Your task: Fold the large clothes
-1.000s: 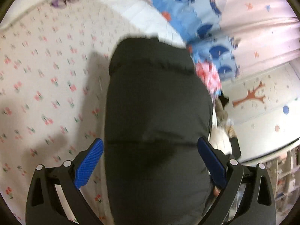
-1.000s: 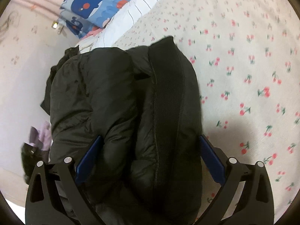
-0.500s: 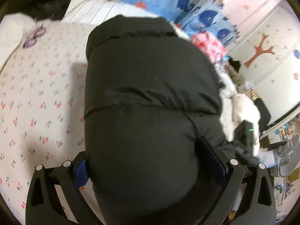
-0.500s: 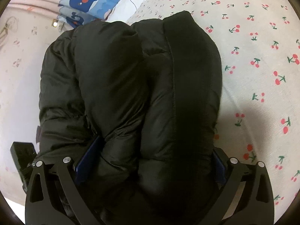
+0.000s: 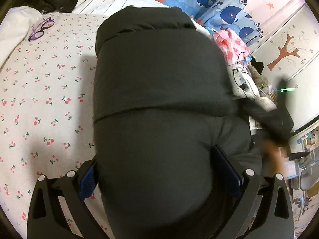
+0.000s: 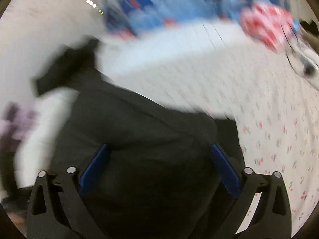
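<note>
Black puffer jacket (image 5: 159,91) is lying bundled on the cherry-print bedsheet (image 5: 39,99), whale-print bedding (image 5: 219,2) behind it. Left gripper (image 5: 159,176) is standing wide, blue pads (image 5: 87,183) pressing both flanks of the bundle; whether it is truly clamping, cannot tell. Purple glasses (image 5: 40,29) are lying on the sheet, well apart. Right wrist view is motion-blurred: right gripper (image 6: 158,169) is spread wide with the jacket (image 6: 139,139) bulging between its pads; grip not determinable

Soft, even indoor light, fisheye edges bending — left view mostly sharp, right view smeared by motion blur.
</note>
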The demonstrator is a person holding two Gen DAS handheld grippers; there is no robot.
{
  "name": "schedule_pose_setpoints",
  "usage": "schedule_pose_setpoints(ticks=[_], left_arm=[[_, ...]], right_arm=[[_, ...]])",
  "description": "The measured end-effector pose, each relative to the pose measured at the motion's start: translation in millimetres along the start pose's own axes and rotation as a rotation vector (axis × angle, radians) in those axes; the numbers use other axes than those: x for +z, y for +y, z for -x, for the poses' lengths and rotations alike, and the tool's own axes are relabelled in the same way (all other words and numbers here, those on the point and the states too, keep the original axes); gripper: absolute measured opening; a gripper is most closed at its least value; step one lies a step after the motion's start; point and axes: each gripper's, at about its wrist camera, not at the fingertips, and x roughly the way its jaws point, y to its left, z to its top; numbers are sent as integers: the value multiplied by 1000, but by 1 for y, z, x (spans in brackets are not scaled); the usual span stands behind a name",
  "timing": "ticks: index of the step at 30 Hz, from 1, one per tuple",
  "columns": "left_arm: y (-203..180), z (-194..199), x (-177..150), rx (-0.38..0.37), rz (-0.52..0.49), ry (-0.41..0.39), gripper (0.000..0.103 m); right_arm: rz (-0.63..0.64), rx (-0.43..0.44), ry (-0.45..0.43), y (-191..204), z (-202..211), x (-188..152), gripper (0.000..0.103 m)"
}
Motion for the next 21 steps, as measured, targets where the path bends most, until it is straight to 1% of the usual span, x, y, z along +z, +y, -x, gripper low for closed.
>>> schedule_pose_setpoints(ticks=[1, 4, 6, 7, 8, 9, 10, 11, 12, 13, 15, 16, 18, 20, 21], left_arm=[[-4, -4, 0, 4, -4, -1, 97], [-10, -10, -1, 62, -48, 18, 97], [-10, -7, -1, 62, -46, 17, 97], [-8, -4, 0, 54, -37, 13, 97], [-7, 0, 0, 50, -29, 6, 97], [-5, 5, 0, 44, -20, -10, 97], [-5, 9, 0, 39, -19, -23, 97], [-5, 11, -1, 39, -23, -30, 97], [-5, 10, -1, 38, -24, -30, 97], [-5, 9, -1, 35, -22, -27, 97], [-6, 5, -2, 44, -26, -19, 97], [-7, 5, -3, 54, -33, -21, 97], [-8, 9, -4, 67, -34, -36, 97], [-6, 19, -3, 47, -33, -56, 97], [-4, 23, -2, 29, -25, -68, 97]], right_arm=[[-60, 42, 31, -11, -11, 0, 97], [14, -37, 65, 1, -3, 0, 96], [12, -40, 61, 0, 13, 2, 96], [0, -19, 14, -1, 35, 0, 96], [-7, 23, -40, -2, 56, -5, 96], [-7, 52, -79, -2, 74, -15, 96], [4, 43, -86, 0, 80, -22, 96], [35, -2, -58, 4, 76, -33, 96], [99, -63, 23, 10, 58, -47, 96], [129, -51, 62, 11, 47, -55, 96], [89, -30, 64, 1, 42, -62, 96], [46, -20, 59, -2, 49, -61, 96], [16, 14, 11, -3, 68, -61, 96], [-17, 47, -59, -8, 95, -67, 96], [-36, 53, -70, -12, 102, -70, 96]])
